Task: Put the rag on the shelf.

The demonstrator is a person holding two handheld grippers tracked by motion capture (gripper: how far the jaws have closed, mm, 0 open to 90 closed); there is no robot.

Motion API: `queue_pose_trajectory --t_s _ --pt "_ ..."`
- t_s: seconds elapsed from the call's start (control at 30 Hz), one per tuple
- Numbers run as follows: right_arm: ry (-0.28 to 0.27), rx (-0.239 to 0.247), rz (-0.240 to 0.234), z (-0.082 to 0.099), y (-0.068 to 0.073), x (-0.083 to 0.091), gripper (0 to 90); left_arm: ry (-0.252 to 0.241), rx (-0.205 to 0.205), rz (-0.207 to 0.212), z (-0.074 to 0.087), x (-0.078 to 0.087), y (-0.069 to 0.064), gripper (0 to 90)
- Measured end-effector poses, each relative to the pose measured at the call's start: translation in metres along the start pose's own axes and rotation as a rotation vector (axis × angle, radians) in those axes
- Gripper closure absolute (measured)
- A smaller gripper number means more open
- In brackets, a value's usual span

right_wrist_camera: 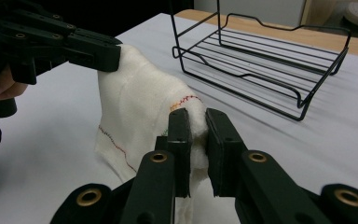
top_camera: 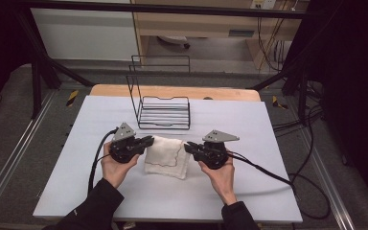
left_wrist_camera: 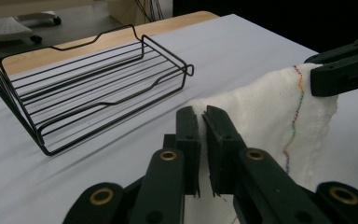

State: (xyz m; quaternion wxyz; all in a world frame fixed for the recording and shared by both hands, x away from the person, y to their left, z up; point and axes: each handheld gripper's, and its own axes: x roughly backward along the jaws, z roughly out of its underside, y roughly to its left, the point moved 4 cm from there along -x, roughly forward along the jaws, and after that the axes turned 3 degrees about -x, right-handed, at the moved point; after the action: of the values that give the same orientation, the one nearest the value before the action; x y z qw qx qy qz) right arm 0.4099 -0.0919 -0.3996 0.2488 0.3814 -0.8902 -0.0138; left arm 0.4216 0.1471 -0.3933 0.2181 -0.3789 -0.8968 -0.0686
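Behind pinched cloth (top_camera: 165, 154), wire rack (top_camera: 164, 112), white table (top_camera: 52, 182)

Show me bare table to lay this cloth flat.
Free: the wide strip of white table before the cloth, between the forearms, and both side margins. Crowded: behind the cloth, where the wire rack stands.

**Surroundings, off-task items**

Table (top_camera: 249, 191): white sheet over a wooden top, bare wood strip at far edge. Black wire rack (top_camera: 164, 112) on the far half, upright back frame, slatted base. Grey floor around; black frame posts (top_camera: 36, 81) either side; cables (top_camera: 311, 143) loop at right. Wooden cabinet (top_camera: 196, 24) beyond.
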Motion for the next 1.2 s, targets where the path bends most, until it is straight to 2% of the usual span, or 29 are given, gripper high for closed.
queue_pose_trajectory --t_s 0.33,0.83,1.2 --pt "-0.054 0.048 0.002 -0.013 0.006 0.014 80.9 -0.054 -0.009 -0.004 -0.011 0.012 -0.006 84.2" --pt "-0.121 0.084 0.0 -0.03 0.016 0.028 81.1 -0.137 -0.003 -0.012 -0.025 0.029 -0.01 84.2" --pt "-0.173 0.105 0.003 -0.043 0.022 0.036 81.2 -0.189 -0.015 -0.019 -0.04 0.041 -0.013 84.2"
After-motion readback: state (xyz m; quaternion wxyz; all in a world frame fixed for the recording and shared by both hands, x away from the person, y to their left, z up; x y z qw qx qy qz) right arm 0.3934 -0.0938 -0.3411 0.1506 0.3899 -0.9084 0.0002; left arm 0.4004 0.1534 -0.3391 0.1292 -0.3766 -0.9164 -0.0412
